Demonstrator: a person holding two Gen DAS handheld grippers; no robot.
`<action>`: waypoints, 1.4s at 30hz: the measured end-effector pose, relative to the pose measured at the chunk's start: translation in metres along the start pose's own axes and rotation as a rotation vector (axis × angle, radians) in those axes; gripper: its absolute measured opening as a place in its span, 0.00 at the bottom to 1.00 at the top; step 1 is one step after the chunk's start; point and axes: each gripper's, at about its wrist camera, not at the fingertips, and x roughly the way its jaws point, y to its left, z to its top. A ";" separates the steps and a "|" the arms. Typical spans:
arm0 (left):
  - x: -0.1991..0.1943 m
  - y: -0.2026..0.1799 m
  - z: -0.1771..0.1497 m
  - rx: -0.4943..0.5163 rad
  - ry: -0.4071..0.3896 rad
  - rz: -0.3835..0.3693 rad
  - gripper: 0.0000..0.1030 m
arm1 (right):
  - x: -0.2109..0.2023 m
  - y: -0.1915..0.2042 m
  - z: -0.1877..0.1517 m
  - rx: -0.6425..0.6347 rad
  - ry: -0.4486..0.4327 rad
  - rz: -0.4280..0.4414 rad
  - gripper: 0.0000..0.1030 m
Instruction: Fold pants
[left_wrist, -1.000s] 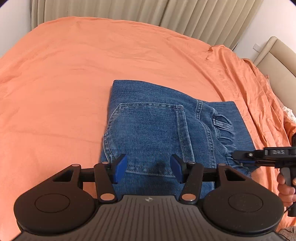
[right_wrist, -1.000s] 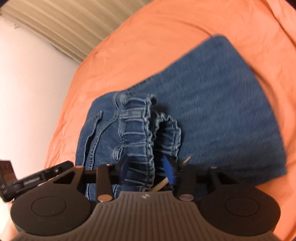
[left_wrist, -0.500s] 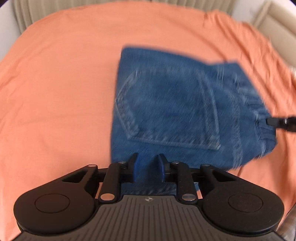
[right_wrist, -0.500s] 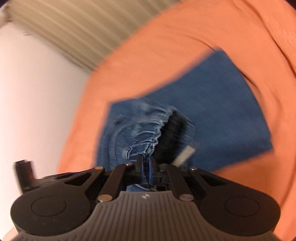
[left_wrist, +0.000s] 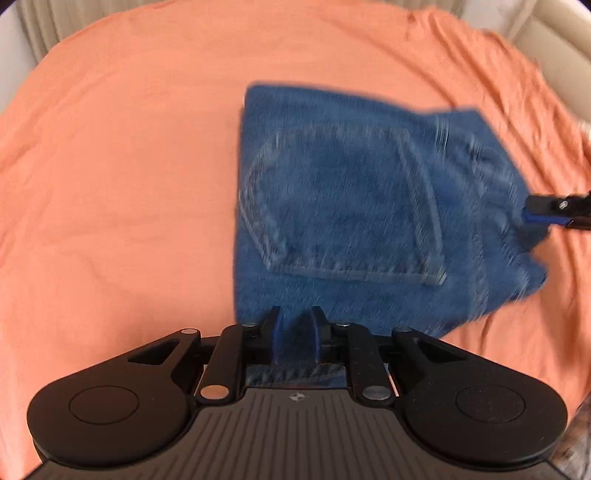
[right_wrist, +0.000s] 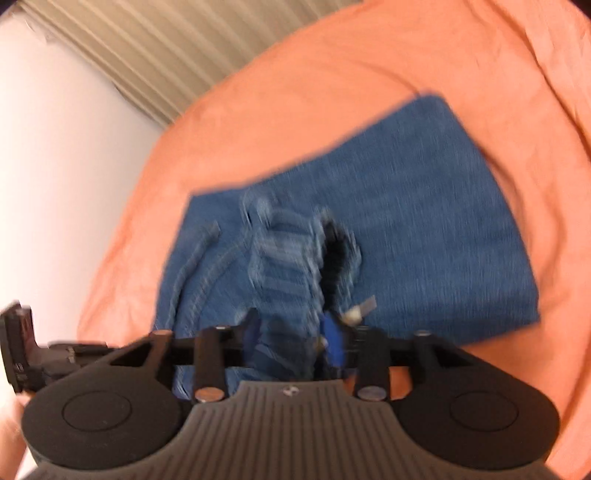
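Observation:
Folded blue jeans lie on the orange bedsheet, back pocket up. My left gripper is at their near edge. Its jaws are closing and a fold of denim fills the narrow gap between the blue pads. In the right wrist view the gathered elastic waistband runs between the pads of my right gripper. Those jaws are opening and stand apart around it. One right fingertip shows at the jeans' right edge in the left wrist view. Both views are blurred.
Beige pleated curtains and a white wall lie beyond the bed. A padded beige headboard is at the far right. Part of the left gripper's body sticks in at the left edge of the right wrist view.
My left jaws went from wide apart to nearly together on the jeans' near edge. My right jaws shut tight on the waistband, then parted again. The left view tipped further down.

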 end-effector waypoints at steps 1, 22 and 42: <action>-0.005 0.001 0.005 -0.024 -0.017 -0.020 0.24 | 0.000 -0.001 0.007 0.013 -0.011 0.008 0.39; -0.009 0.026 0.039 -0.239 -0.090 -0.050 0.30 | 0.009 0.092 0.074 -0.186 -0.066 0.053 0.10; 0.033 -0.014 0.083 -0.163 -0.184 -0.099 0.30 | 0.013 -0.031 0.146 -0.036 -0.077 -0.296 0.08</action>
